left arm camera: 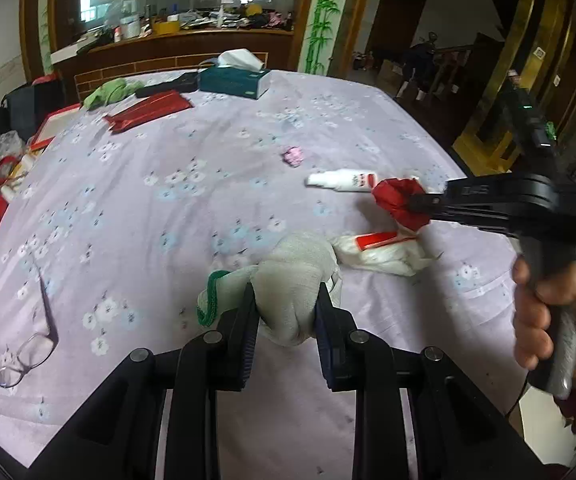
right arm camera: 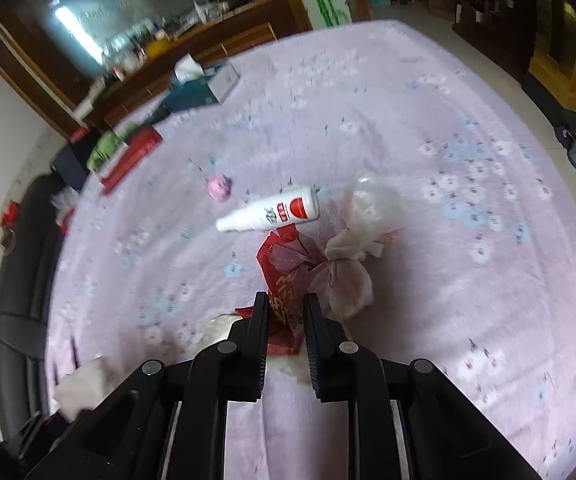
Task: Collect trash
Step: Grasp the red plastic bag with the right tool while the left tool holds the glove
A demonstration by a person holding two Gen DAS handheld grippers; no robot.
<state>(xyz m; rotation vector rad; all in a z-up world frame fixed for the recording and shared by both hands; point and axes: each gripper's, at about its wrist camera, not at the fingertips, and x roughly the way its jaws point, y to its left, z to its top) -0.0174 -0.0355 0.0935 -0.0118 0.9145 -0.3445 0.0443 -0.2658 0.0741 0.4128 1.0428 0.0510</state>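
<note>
We are squeezing one crumpled red wrapper (right arm camera: 283, 280) between the right gripper (right arm camera: 285, 312) fingers, just in front of the white bottle (right arm camera: 271, 210). Our left gripper (left arm camera: 288, 308) is pinching one grey glove (left arm camera: 296, 276), near that bottle. One pink ball (right arm camera: 218, 187) is lying just behind the bottle, and one white bag (left arm camera: 384, 254) is lying in front of it.

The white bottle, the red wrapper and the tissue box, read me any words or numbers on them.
White bottle: dark characters and a red patch, too blurred to read.
Red wrapper in the right gripper: gold characters, creased and not legible.
Teal tissue box: a pale label, too small to read.
No number shows anywhere.
</note>
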